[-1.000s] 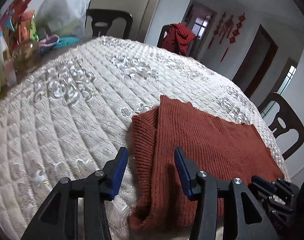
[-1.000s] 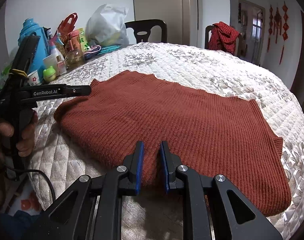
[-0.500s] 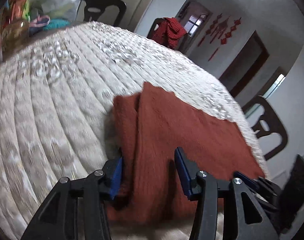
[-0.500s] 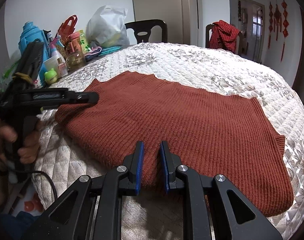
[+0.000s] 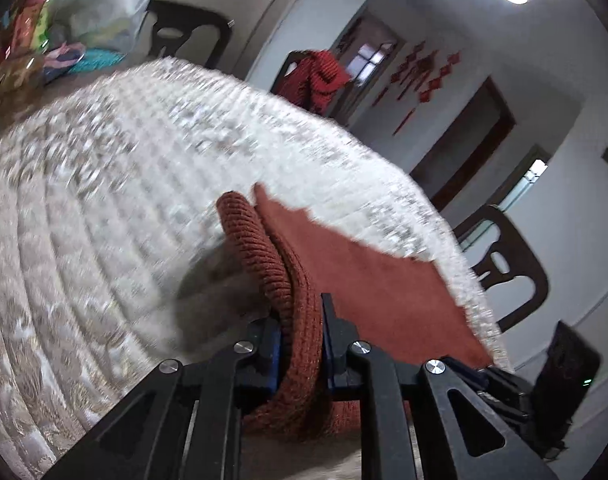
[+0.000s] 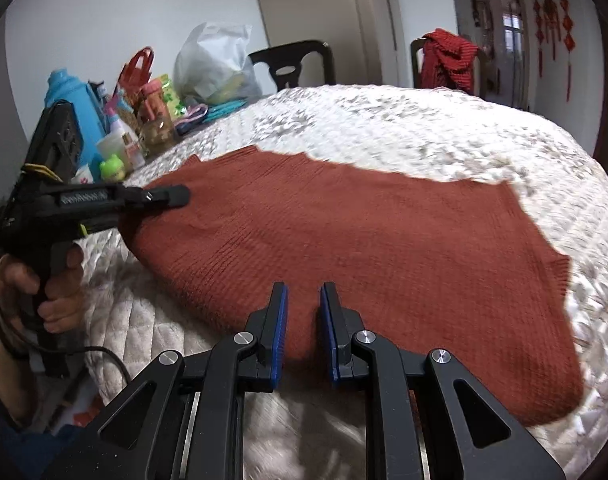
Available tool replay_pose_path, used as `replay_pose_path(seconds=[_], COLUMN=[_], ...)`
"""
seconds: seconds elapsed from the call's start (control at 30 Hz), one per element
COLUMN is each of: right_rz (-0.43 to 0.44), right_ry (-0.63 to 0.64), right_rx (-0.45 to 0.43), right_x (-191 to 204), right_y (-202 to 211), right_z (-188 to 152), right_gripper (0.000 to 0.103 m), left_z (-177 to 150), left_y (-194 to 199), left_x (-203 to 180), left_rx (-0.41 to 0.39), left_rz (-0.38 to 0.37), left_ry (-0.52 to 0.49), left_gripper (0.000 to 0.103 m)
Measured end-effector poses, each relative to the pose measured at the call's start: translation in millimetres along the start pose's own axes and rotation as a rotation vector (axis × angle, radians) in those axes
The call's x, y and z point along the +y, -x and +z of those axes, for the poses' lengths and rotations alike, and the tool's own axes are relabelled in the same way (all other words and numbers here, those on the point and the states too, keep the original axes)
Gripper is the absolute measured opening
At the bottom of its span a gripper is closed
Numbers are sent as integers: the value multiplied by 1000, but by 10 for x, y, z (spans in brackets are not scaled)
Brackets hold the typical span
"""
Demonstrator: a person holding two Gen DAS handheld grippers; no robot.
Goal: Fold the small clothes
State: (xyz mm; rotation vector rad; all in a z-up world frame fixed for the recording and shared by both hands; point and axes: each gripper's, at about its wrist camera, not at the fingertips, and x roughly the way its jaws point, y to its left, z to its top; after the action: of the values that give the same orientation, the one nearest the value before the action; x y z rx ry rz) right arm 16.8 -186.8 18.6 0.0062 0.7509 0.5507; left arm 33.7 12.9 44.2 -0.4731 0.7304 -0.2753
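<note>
A quilted cream cover (image 6: 404,128) drapes the round surface in a white-walled room. On it lies a rust-red knit sweater (image 6: 364,232), spread flat toward the near edge. The left claw (image 5: 299,328) is closing on the sweater's bunched left edge, knit pinched between its blue pads. The right claw (image 6: 301,320) grips the near hem, jaws narrow. Bottles and bags (image 6: 143,120) crowd the far-left rim.
</note>
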Motion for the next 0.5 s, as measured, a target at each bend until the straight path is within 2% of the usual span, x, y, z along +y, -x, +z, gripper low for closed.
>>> replay_pose_path(seconds=[0.17, 0.3, 0.4, 0.5], right_rz=[-53, -79, -77, -57], right_ry=[-76, -164, -229, -277], right_rx=[-46, -80, -107, -128], right_x=[-320, -621, -804, -928], right_y=[286, 457, 565, 642], right_z=[-61, -106, -121, -127], right_gripper=[17, 17, 17, 17], left_z=[184, 205, 98, -82], left_y=[-17, -245, -577, -960], left_x=[-486, -942, -1190, -1282], left_rx=[-7, 35, 116, 227], left_rz=[-90, -165, -201, -197], left_ry=[-79, -149, -178, -197], left_gripper=[17, 17, 17, 17])
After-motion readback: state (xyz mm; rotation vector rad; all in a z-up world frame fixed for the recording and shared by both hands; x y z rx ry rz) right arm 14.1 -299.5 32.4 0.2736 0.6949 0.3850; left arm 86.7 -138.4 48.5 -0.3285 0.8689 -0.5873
